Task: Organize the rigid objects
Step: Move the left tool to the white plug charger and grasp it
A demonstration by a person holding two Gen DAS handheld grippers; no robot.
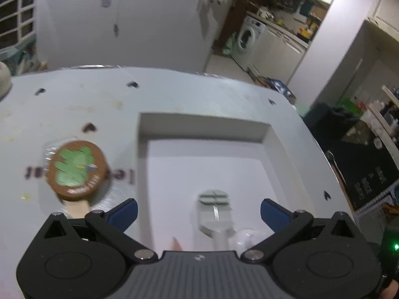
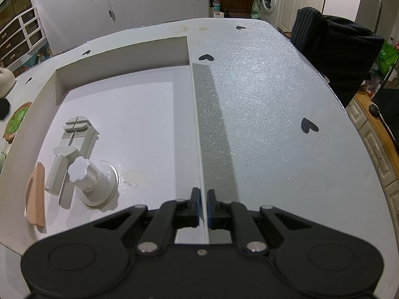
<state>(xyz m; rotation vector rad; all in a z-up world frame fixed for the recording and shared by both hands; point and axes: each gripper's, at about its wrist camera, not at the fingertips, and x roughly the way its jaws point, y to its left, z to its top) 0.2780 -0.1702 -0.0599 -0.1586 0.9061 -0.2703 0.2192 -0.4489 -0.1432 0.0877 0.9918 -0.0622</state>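
Only our right camera shows the right gripper (image 2: 203,208) pinched tight on the thin white wall of the tray (image 2: 197,124). Our left gripper (image 1: 199,211) is wide apart, holding nothing. Between and past its fingers lies the grey plastic tool (image 1: 213,208). Left of them sits a round brown paddle (image 1: 77,170) with a green clover.

I count one shallow white rectangular tray (image 2: 189,49) holding three things: one grey plastic screw-press tool (image 2: 72,137), one clear round suction cup with a white knob (image 2: 96,182), and one flat light wooden piece (image 2: 36,196). Outside it lies one round brown wooden paddle with a green clover (image 1: 76,170). On my glittery grey tabletop (image 2: 274,124) I make out five small black heart stickers (image 2: 308,125) in the right wrist view.
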